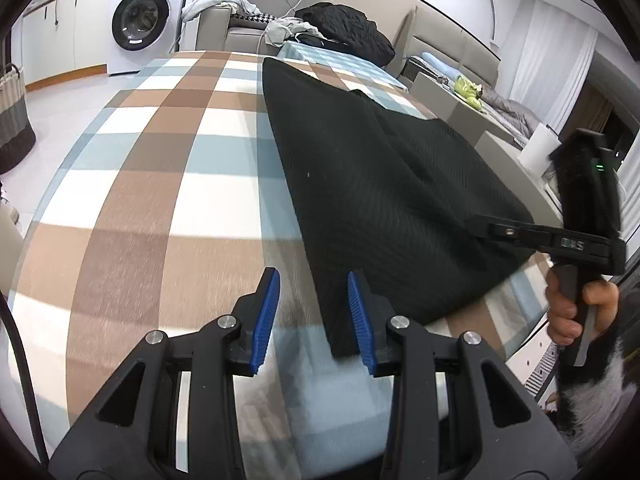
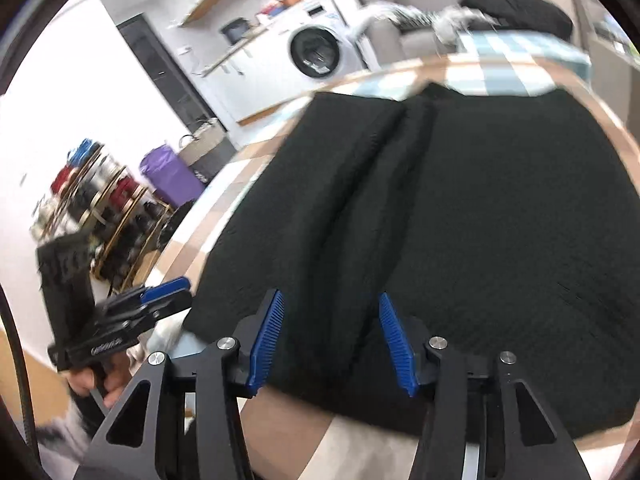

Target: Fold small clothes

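A black knit garment [image 1: 384, 184] lies folded on the checked tablecloth [image 1: 140, 184], a lengthwise crease running down it [image 2: 360, 208]. My left gripper [image 1: 314, 320] stands open at the garment's near-left corner. The cloth's edge runs beside its right pad, and bare tablecloth shows between the pads. My right gripper [image 2: 332, 340] is open over the garment's near edge, black fabric showing between the pads without being pinched. From the left wrist view the right gripper [image 1: 486, 230] reaches in over the garment's right edge, held by a hand [image 1: 576, 308]. The left gripper [image 2: 164, 296] appears at the left of the right wrist view.
A washing machine [image 1: 140, 24] stands beyond the table at the back left, with a woven basket [image 1: 12, 120] on the floor. A sofa carries a dark jacket [image 1: 348, 28] and other laundry. A shelf rack [image 2: 104, 208] and a purple bag [image 2: 172, 176] stand off to the left.
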### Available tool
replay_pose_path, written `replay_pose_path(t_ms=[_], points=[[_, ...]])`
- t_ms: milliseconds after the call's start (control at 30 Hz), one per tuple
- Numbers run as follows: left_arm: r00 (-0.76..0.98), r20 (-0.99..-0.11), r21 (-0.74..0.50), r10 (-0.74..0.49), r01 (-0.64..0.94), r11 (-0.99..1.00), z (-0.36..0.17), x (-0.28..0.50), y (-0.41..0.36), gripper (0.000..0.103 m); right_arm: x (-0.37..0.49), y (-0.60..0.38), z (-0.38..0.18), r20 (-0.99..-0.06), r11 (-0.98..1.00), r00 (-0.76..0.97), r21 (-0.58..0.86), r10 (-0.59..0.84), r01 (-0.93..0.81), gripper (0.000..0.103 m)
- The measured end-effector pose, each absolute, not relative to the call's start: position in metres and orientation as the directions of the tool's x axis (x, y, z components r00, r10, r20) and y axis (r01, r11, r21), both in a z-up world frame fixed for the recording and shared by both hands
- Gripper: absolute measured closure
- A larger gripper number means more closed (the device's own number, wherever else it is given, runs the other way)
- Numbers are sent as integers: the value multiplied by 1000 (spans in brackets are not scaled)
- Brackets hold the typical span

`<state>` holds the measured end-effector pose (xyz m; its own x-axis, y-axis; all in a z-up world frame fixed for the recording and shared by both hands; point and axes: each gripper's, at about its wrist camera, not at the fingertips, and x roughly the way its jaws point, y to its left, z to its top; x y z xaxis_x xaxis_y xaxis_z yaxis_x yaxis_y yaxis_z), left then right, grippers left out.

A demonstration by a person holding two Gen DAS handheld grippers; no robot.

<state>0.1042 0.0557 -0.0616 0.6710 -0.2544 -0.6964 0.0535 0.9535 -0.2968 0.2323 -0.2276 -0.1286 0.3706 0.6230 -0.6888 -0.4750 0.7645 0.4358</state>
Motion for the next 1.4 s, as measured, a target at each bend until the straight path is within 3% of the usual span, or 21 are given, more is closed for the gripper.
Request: replay_pose_path(t_ms=[167,367,433,500,633,800,1000,1133,1233,1400], points=[[678,-688,-314,-259,43,948,-58,123,58,71,270,-218,-138,-677,739,324,512,661,-437,46],[682,-681,-327,-267,43,944,-58,137,61,68,305,-197,-134,-696,768,357,457,623,-448,47],[684,-679,-332,-266,38,943,-58,137,63,68,311,-187,-133,-718,792,373,415,588,-448,73],[683,-680,-336,-266,33,941,-58,135,64,68,313,-180,-133,-729,795,372,390,575,-464,87],[693,-670,-337,-267,37,941,-53,130,67,68,300,-184,-111,-691,791,433,349,580,-502,98],[695,-666,-336,-269,42,941,-52,130,67,68,288,-224,-81,-649,823,520,336,555,-459,99],[681,-681,-331,-271,44,943,-57,132,62,67,302,-235,-124,-742,834,403,391,536,-389,93],[668,-694,-326,-268,40,944,-62,135,59,67,306,-234,-133,-723,818,394,446,568,-362,89],[667,-694,-329,-271,42,943,-63,135,58,67,308,-232,-131,-714,829,429,426,554,-363,98],[678,-684,-330,-268,39,943,-60,132,62,67,289,-239,-98,-658,837,521,382,543,-391,99]])
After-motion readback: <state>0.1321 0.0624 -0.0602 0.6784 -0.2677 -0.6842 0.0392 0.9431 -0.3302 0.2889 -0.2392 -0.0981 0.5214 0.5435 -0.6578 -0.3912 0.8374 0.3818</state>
